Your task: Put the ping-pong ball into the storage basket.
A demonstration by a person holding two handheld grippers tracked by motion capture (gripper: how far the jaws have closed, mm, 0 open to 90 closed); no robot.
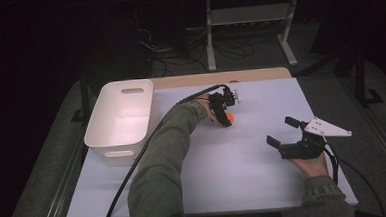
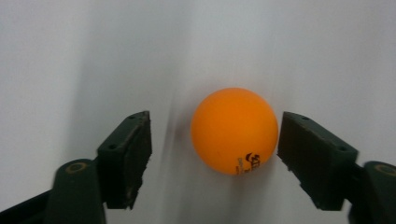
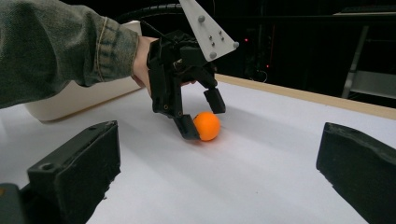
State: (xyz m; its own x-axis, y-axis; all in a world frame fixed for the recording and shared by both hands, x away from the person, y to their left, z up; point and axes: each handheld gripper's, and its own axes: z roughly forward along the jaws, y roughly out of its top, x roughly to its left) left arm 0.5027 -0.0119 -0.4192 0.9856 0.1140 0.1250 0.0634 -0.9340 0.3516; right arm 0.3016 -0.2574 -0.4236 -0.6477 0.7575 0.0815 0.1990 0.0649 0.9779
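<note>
Left gripper view, L tool [image 2: 212, 154] half-open, straddling orange ball [image 2: 234, 130]

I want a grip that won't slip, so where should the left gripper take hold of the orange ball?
Across the widest middle of the orange ball, coming down from above with the left gripper: its jaws already flank it on the table, and higher up the round surface would probably squirt out.

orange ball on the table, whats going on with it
A person is holding tongs in each hand at a white table. The left tongs are down around the orange ball, which sits between the two jaws; one jaw is at or nearly at the ball, the other stands clearly off it, so it is not gripped yet. The right tongs hover open and empty off to the side. A white bin waits on the table's left.
</note>
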